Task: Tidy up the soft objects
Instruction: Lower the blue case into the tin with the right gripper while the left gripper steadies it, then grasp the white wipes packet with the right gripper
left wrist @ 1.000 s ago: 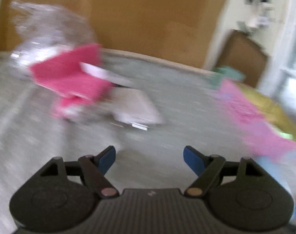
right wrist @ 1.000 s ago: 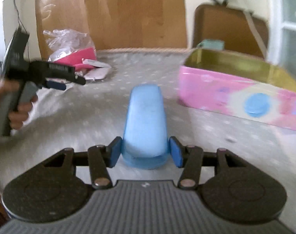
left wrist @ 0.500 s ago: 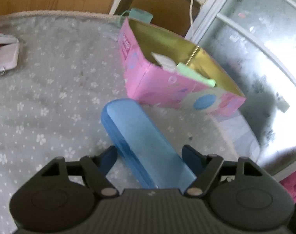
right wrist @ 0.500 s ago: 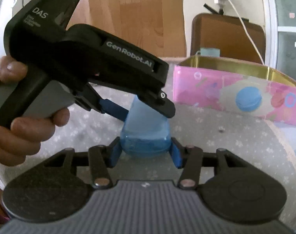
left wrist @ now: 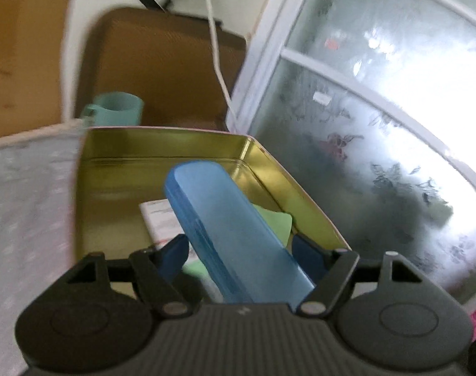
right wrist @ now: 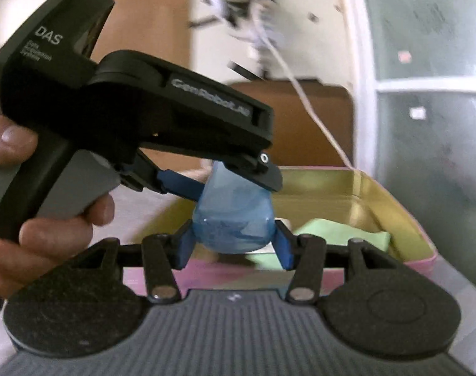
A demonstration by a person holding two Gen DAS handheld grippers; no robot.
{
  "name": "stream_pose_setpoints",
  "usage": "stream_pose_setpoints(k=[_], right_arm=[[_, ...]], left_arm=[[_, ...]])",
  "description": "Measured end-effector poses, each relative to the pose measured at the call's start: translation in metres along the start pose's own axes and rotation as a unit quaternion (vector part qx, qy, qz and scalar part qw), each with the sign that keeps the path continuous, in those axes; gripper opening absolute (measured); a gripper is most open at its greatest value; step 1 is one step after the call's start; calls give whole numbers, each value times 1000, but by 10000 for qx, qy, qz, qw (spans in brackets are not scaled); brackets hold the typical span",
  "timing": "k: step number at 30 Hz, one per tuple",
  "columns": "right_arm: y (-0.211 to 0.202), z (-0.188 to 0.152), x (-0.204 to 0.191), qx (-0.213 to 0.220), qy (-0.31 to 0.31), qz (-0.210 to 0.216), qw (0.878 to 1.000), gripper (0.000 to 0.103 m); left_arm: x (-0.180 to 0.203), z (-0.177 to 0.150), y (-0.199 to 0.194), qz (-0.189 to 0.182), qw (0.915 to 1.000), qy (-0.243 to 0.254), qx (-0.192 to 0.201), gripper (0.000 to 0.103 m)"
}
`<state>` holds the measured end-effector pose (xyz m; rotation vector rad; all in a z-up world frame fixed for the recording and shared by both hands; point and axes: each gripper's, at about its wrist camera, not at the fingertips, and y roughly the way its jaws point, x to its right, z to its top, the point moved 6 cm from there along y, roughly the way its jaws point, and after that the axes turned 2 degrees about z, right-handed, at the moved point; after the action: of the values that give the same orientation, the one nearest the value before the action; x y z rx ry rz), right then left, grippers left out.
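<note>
A translucent blue case (left wrist: 231,235) is held in the air over the open pink tin with a gold inside (left wrist: 112,156). My right gripper (right wrist: 235,247) is shut on one end of the blue case (right wrist: 235,225). My left gripper (left wrist: 241,253) straddles the case with its jaws wide, and its blue pads do not clearly touch it. In the right wrist view the left gripper (right wrist: 206,185) comes in from the left over the case. A green soft item (right wrist: 341,235) and a white packet (left wrist: 162,222) lie inside the tin (right wrist: 394,216).
The tin stands on a grey flowered cloth (left wrist: 25,203). A teal cup (left wrist: 116,109) and a brown case (left wrist: 156,72) are behind it. A frosted window (left wrist: 379,141) is at the right, and a white cable (left wrist: 219,62) hangs down beside it.
Both grippers have risen and moved forward with the blue case, from above the cloth beside the tin to over the tin's open inside.
</note>
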<state>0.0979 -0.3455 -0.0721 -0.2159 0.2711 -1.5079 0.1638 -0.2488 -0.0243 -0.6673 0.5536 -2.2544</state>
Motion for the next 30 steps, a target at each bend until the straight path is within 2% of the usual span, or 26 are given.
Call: stream_pose_setpoints(k=[2,4,6,7,9,12,14,17,20,22,23,24,26,28,30], right_arm=[[18,-2,12,-201,-50,-322,9993,55],[38,-4,25,-425,-253,-758,9959,57],[33,-6,33,-227,-373,-1240,9913,59],[27,-7,34,-180,-322,-1231,9917,59],[11,-7,30,22,-38,-1008,9949,59],[-11,-5,3,330,-82,-650,9973,59],[-16,-4,-24,360,-122,-185,9991,58],[-13,-4,-81,73,-183,737,9971,58],[12,-7,-145,-401,-281,1539,9869,58],[35,-9,-193,-599,-484,1816,9804,58],[44,-8,-214,-657,-556,1924,9775,58],[55,-7,-235,-762,-553,2051,9742,58],[87,3,-272,-1023,-245,2340,9665,58],[105,10,-317,-1056,-164,2478,9629,58],[122,18,-354,-983,-508,2377,9650,58]], left_arm=[[5,10,37,-70,9999,26,-146,76],[8,15,66,11,9997,-3,-264,78],[7,16,83,268,9992,44,-303,77],[4,12,82,402,9988,18,-278,77],[-4,5,72,312,9992,-80,-248,77],[-22,-10,31,194,9998,-14,-58,78],[-51,-27,-10,270,9996,-70,69,78],[-109,-59,-61,625,9971,-428,29,78],[-181,-102,-115,1415,9874,-712,-23,78],[-230,-127,-149,2084,9741,-872,-37,77],[-254,-138,-166,2362,9665,-1000,-4,75],[-275,-148,-182,2586,9593,-1130,48,76],[-304,-162,-211,2813,9516,-1186,345,76],[-322,-172,-229,3102,9410,-1230,558,77],[-326,-176,-236,2915,9443,-1297,809,76]])
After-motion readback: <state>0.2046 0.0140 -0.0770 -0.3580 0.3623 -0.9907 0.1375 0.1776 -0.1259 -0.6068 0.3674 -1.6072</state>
